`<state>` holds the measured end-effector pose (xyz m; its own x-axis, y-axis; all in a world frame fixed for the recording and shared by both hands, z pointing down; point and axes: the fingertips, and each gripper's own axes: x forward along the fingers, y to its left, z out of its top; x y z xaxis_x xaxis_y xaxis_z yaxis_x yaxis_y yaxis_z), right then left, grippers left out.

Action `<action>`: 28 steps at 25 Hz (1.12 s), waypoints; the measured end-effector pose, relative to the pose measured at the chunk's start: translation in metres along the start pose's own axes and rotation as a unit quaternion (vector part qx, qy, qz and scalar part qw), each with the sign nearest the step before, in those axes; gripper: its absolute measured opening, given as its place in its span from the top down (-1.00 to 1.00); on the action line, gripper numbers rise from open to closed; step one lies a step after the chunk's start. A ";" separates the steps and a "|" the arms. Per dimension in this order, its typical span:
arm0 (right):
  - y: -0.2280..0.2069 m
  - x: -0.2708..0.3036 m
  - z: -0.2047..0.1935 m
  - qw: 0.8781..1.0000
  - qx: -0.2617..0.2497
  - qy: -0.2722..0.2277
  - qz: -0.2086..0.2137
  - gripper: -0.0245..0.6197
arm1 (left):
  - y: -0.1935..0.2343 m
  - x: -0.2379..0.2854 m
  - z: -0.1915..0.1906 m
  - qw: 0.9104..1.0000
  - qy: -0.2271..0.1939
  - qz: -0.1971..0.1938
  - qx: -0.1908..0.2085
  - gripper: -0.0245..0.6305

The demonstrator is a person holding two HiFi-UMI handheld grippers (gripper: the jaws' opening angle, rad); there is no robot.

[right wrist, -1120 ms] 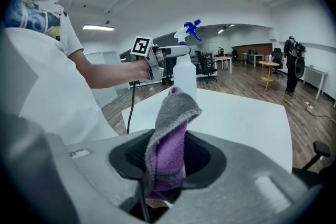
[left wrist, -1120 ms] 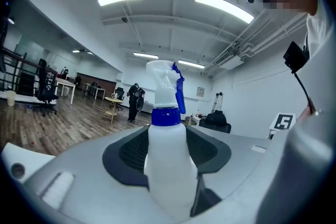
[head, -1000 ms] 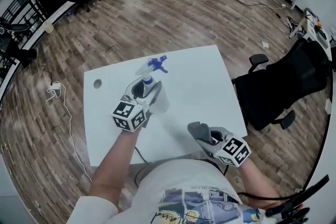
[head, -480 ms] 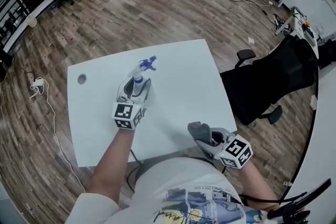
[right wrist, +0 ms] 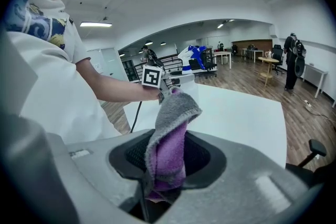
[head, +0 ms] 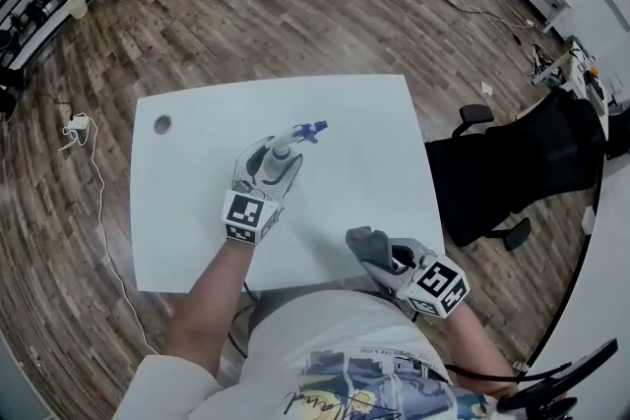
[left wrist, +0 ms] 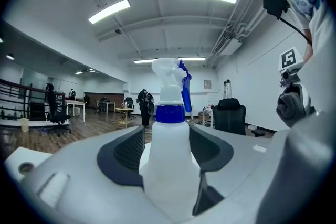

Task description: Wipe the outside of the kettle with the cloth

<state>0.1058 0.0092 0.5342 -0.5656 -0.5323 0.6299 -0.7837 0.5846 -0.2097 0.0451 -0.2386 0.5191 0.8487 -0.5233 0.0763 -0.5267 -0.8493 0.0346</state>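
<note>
left gripper (head: pixel 271 162): my jaws are opening, white spray bottle (left wrist: pixel 170 155) standing upright between them
right gripper (right wrist: pixel 168 159): I've got the grey-and-purple cloth (right wrist: pixel 170 131) clamped tight

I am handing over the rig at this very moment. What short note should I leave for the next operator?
Left gripper: fingers opening, white plastic spray bottle with blue trigger upright between them, over the white table.
Right gripper: shut on the grey-and-purple cloth, at the table's near edge.
Kettle: not in any view.
Done: no wiping shown.
Left: find the kettle, wipe its outside.
</note>
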 end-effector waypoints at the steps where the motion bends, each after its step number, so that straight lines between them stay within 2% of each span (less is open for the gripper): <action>1: -0.003 0.001 0.003 1.000 -0.004 0.000 0.004 0.50 | 0.001 0.000 0.001 1.000 0.002 0.004 0.001 0.13; 10: -0.026 0.016 0.023 0.998 -0.040 -0.024 0.047 0.50 | 0.008 -0.022 0.000 0.998 0.039 0.049 0.022 -0.01; 13: -0.037 0.020 0.027 0.997 -0.037 -0.047 0.054 0.50 | 0.001 -0.042 -0.010 0.995 0.064 0.062 0.044 -0.04; 16: -0.047 0.020 0.034 0.995 -0.025 -0.071 0.061 0.50 | -0.009 -0.069 -0.010 0.992 0.088 0.083 0.042 -0.01; 19: -0.054 0.019 0.035 0.994 -0.026 -0.086 0.069 0.50 | -0.031 -0.097 -0.006 0.989 0.109 0.097 0.019 0.15; 22: -0.055 0.021 0.032 0.991 -0.033 -0.096 0.087 0.50 | -0.063 -0.122 0.001 0.986 0.129 0.098 -0.024 0.43; 24: -0.056 0.024 0.026 0.990 -0.031 -0.096 0.099 0.50 | -0.089 -0.133 0.001 0.985 0.148 0.080 -0.043 0.80; 25: -0.056 0.026 0.022 0.990 -0.030 -0.094 0.103 0.50 | -0.103 -0.137 -0.001 0.984 0.161 0.065 -0.044 0.92; 28: -0.049 0.027 0.011 0.990 -0.025 -0.088 0.104 0.50 | -0.144 -0.142 -0.003 0.981 0.189 0.010 -0.040 0.92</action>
<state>0.1259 -0.0402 0.5534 -0.7525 -0.4941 0.4354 -0.6349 0.7199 -0.2805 0.0005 -0.0421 0.5067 0.7677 -0.4643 0.4416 -0.5588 -0.8224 0.1068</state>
